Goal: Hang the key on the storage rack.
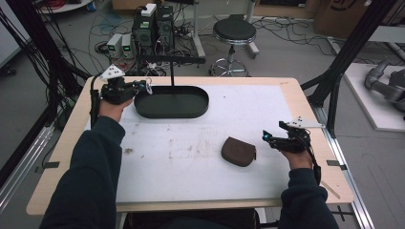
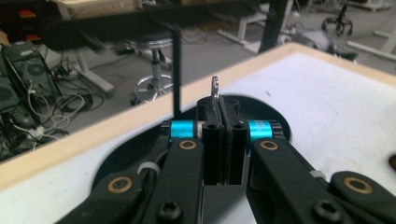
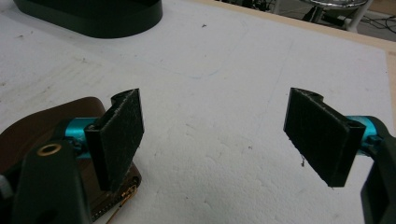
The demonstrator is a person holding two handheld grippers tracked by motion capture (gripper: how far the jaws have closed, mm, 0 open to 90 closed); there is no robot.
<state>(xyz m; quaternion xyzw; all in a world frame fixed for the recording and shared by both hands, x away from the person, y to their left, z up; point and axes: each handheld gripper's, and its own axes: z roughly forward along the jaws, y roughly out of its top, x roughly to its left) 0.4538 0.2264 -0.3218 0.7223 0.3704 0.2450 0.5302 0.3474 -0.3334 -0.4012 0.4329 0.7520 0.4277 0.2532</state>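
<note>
Pinching small metal piece, left gripper fingers together; right gripper fingers apart; no legible writing.

I count one black tray, one brown pouch, one small metal ring, one stool, and my two grippers.

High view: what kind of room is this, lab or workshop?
Most likely a robotics lab. Computer towers with loose cables sit on the bare floor behind the table, a grey robot arm lies at the right, and a round stool stands nearby.
</note>
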